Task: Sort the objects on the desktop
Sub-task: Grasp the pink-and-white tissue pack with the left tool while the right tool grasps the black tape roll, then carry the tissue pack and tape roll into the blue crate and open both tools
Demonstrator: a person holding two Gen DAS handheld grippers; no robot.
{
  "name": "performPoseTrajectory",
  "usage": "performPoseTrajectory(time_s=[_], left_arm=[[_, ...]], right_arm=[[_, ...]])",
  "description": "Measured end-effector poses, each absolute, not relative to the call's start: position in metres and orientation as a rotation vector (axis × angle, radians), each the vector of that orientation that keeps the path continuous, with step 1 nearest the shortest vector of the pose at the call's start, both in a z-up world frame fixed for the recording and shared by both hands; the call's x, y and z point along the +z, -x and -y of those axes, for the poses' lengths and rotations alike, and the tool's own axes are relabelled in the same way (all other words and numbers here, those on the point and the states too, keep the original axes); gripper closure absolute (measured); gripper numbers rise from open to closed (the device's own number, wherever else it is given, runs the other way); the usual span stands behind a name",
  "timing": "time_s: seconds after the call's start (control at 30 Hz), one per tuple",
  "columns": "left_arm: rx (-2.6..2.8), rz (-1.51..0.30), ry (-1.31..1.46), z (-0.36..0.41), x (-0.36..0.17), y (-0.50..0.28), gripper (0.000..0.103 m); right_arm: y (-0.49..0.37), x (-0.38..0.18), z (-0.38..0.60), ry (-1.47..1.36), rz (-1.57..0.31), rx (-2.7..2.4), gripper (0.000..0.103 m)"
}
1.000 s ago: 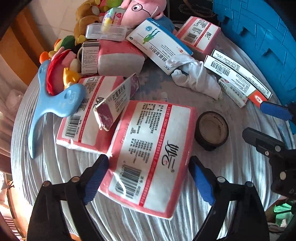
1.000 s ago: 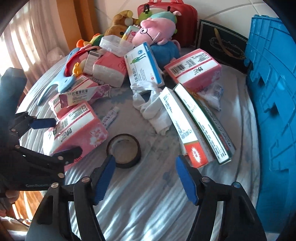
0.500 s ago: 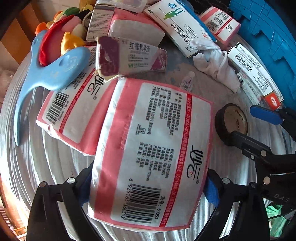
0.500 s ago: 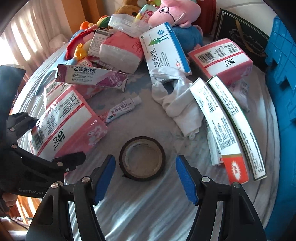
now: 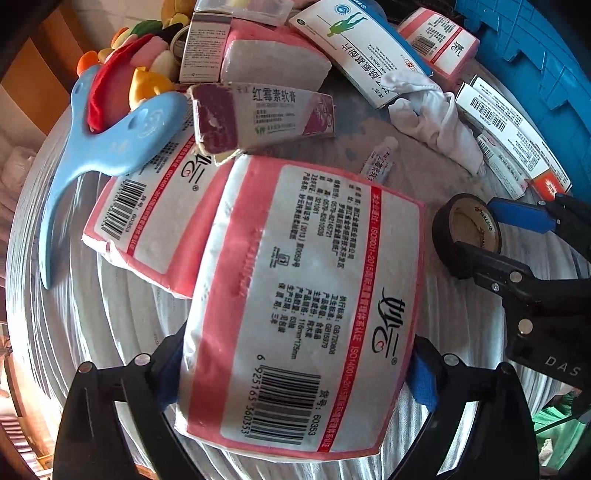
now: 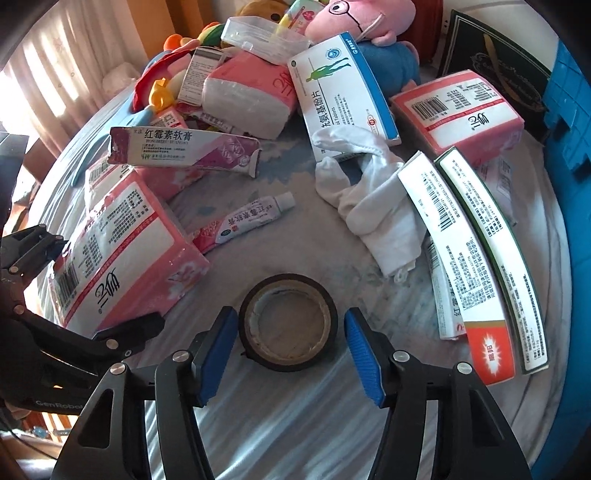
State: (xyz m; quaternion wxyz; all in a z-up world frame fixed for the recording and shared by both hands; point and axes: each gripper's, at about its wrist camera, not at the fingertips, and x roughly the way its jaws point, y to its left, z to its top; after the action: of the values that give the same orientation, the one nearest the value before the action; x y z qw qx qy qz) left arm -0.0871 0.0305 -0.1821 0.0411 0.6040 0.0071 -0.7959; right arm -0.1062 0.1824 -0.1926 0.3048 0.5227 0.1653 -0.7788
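Observation:
A pink-and-white tissue pack (image 5: 303, 280) lies label up on the grey striped cloth. My left gripper (image 5: 295, 369) straddles its near end, a finger on each side, the jaws as wide as before and the pack not squeezed. In the right wrist view the same pack (image 6: 122, 258) sits between the left gripper's (image 6: 96, 284) black fingers. A black tape roll (image 6: 291, 363) lies flat between the blue pads of my right gripper (image 6: 291, 343). Its jaws are closing, with a gap left on either side of the roll. The left wrist view shows the tape roll (image 5: 443, 229) and right gripper (image 5: 491, 236) too.
A second tissue pack (image 5: 147, 206), a purple ointment box (image 6: 184, 147) and a blue plastic hanger (image 5: 103, 155) lie left. An ointment tube (image 6: 247, 221), a white sock (image 6: 373, 206) and long boxes (image 6: 461, 240) lie beyond the roll. A blue crate (image 6: 569, 110) stands right, plush toys (image 6: 362, 18) behind.
Both grippers have come down and forward. The left one now straddles the tissue pack. The right one has reached the tape roll and its pads have drawn closer together.

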Motion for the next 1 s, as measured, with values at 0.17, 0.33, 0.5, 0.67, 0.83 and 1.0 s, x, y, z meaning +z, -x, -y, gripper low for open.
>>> performPoseTrajectory(time_s=[0.17,0.33,0.5,0.67,0.83,1.0], left_arm=[[-2.441,-0.008,-1.842,-0.03,-0.181,0.088,0.008],[-2.447,-0.016,-1.843,-0.027,-0.181,0.089,0.008],[-2.458,0.016,-1.833,-0.027,-0.179,0.089,0.008],[-2.508,0.014,-1.781,-0.027,-0.16,0.086,0.009],[-2.614,0.007,-1.649,-0.033,-0.112,0.088,0.009],[-2.766,0.039,-1.419,-0.05,-0.034,0.101,0.009]], right_arm=[[0.108,-0.193,-0.181,-1.382,-0.453,-2.052,0.042],[0.104,-0.189,-0.184,-1.403,-0.423,-2.026,0.038],[0.104,-0.198,-0.18,-1.409,-0.48,-2.022,0.048],[0.097,-0.172,-0.186,-1.335,-0.467,-2.086,0.049],[0.099,-0.106,-0.195,-1.194,-0.447,-2.183,0.049],[0.106,-0.024,-0.207,-1.034,-0.441,-2.362,0.049]])
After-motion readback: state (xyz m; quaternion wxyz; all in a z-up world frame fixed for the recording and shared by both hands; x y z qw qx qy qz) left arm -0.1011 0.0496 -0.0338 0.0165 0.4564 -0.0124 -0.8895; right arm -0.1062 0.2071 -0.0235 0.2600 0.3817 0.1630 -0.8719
